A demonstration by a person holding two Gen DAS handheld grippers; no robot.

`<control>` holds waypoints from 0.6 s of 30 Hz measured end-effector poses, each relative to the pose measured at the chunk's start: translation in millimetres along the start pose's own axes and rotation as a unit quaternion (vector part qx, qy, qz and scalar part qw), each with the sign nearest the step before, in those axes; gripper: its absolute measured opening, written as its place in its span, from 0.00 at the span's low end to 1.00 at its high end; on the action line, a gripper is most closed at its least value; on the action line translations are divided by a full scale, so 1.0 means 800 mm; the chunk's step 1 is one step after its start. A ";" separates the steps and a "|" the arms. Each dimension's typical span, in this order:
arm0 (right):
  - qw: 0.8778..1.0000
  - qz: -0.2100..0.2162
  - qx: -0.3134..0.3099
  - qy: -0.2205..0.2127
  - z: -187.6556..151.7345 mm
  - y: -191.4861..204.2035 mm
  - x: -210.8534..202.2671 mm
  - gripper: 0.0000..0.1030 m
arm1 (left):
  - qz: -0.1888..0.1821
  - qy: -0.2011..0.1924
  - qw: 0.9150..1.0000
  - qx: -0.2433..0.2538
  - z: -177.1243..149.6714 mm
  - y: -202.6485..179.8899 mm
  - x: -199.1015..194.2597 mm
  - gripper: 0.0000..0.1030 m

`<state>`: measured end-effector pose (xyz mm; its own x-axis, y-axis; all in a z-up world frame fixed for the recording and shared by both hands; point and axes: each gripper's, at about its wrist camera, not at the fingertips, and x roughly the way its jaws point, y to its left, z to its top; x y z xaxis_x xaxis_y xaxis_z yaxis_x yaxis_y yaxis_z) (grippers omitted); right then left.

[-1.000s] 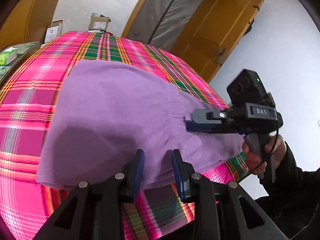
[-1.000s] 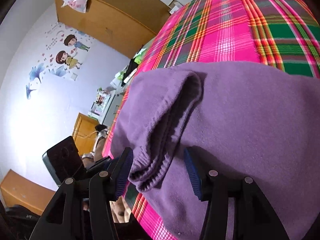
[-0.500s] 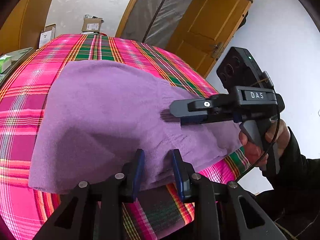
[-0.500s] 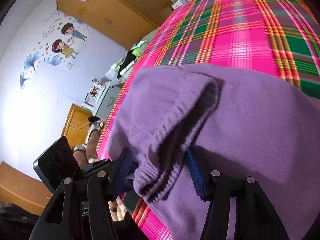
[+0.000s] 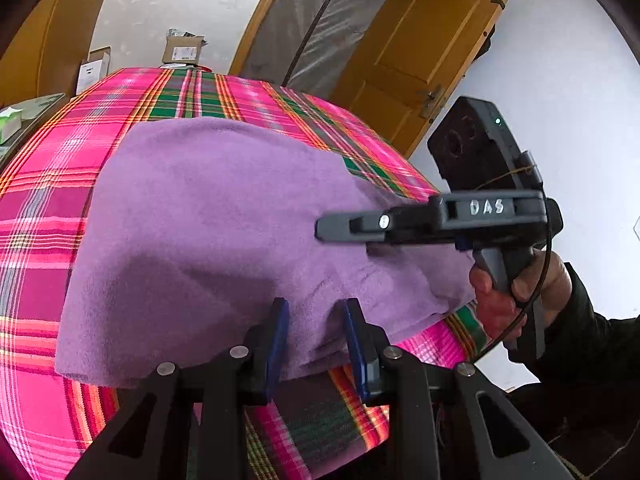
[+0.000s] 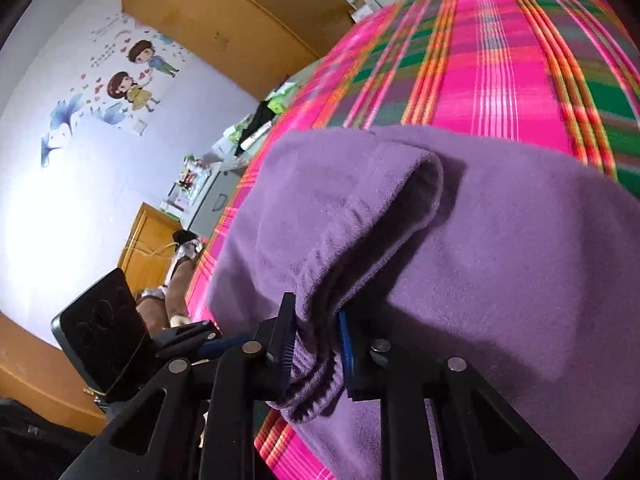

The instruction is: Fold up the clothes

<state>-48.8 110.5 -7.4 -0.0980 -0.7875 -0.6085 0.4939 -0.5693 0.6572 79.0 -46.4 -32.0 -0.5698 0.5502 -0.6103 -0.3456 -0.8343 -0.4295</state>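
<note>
Purple sweater (image 5: 208, 216) is spread flat over the pink and green plaid bedcover (image 5: 48, 208), taking up most of the middle of the left wrist view. Its near hem hangs right at the bed's edge. Left gripper (image 5: 316, 338) has its blue-padded fingers (image 5: 277, 336) on either side of that near hem, with a thick bunch of fabric between them. The pads look like they're touching the cloth, but honestly I can't tell whether they're really clamped or just sitting around it. Off to the right, the right gripper (image 5: 340, 229) comes in sideways over the sweater, held by a hand (image 5: 516, 292) in a dark sleeve. A wooden door (image 5: 416, 52) stands open behind the bed, and a couple of cardboard boxes (image 5: 182, 49) sit past the far end.

Right wrist view is clearer. Right gripper (image 6: 316, 344) is pinched down on the ribbed cuff (image 6: 316, 384) of a sleeve, which is lifted into a rounded tube above the sweater body (image 6: 520, 264). The fingers (image 6: 283, 340) are squeezed close with the knit bunched between them. Left gripper (image 6: 188, 334) shows at lower left by the bed's edge, its tips mostly hidden. A wooden wardrobe (image 6: 240, 28) and a cartoon wall sticker (image 6: 136, 76) fill the background, plus a cluttered side table (image 6: 216, 196).
</note>
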 end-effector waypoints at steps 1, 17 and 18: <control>1.000 0.004 -0.005 -0.007 0.002 0.003 -0.005 0.17 | -0.005 0.000 1.000 0.003 0.001 -0.003 0.001 0.27; 0.998 0.028 0.038 -0.035 0.002 -0.021 -0.027 0.17 | 0.057 -0.048 0.997 -0.036 0.012 0.041 -0.048 0.27; 0.998 0.026 0.040 -0.035 0.001 -0.022 -0.028 0.17 | 0.059 -0.050 0.996 -0.040 0.013 0.044 -0.050 0.27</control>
<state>-55.9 137.8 -4.5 -0.1349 -0.8296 -0.5418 0.4302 -0.5416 0.7223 81.8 -98.3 -16.2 -0.6757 0.4389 -0.5923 -0.2138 -0.8856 -0.4124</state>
